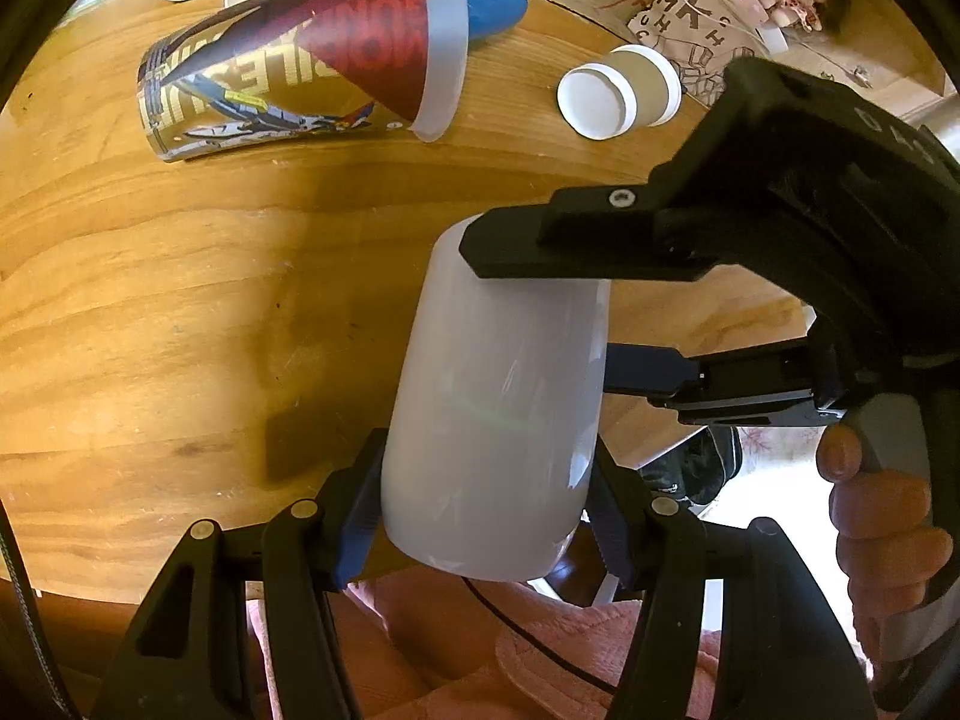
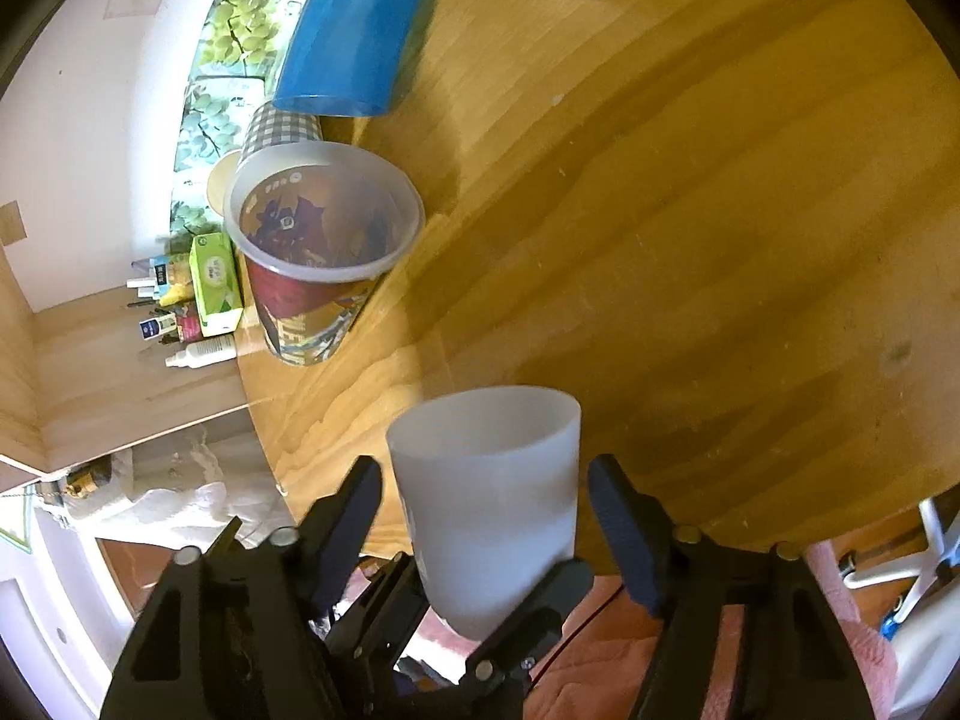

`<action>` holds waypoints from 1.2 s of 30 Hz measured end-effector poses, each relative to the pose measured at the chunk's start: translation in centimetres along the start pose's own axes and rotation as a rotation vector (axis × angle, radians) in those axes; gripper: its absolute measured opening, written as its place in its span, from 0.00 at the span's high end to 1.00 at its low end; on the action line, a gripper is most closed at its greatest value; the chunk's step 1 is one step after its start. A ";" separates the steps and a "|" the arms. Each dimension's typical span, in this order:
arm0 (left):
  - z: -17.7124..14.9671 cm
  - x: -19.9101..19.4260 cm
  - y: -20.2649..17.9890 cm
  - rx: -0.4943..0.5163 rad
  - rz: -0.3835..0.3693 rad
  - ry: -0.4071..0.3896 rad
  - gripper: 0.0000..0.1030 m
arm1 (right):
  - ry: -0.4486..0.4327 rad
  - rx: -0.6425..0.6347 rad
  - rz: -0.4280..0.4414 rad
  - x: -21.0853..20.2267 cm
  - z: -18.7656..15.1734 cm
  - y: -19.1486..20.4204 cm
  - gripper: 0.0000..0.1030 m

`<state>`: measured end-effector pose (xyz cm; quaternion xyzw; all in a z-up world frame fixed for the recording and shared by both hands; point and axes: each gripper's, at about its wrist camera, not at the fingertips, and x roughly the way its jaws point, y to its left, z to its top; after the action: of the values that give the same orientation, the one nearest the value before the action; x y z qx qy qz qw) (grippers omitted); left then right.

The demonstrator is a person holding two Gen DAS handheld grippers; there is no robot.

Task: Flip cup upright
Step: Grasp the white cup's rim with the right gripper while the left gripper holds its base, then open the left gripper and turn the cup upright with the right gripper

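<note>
Above the near edge of the wooden bench (image 1: 150,312), the frosted white plastic cup (image 1: 498,420) is clamped at its lower wall by the left hand-held gripper (image 1: 489,516). The right hand-held gripper (image 2: 486,516) straddles it, fingers apart and not visibly touching. It looks light, thin-walled and slick; grip mid-wall, gently.

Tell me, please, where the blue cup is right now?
The blue cup lies on its side at the wooden table's far edge, just behind the printed cup.
</note>
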<state>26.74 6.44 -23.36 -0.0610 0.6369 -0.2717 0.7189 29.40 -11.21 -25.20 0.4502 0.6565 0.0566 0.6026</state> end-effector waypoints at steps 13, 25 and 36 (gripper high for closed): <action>1.4 -1.7 0.4 -0.010 0.006 -0.001 0.37 | -0.048 -0.145 0.011 -0.4 -0.5 1.8 0.38; 0.9 -3.3 2.1 -0.038 0.040 -0.002 0.28 | -0.219 -0.327 -0.033 -2.6 -1.3 3.6 0.39; -0.9 -4.4 3.7 -0.106 0.067 -0.019 0.28 | -0.450 -0.613 -0.200 -3.3 -4.3 5.9 0.39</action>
<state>26.86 11.90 -21.21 -0.0802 0.6453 -0.2124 0.7294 28.41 -7.90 -18.00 0.1841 0.5011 0.0908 0.8407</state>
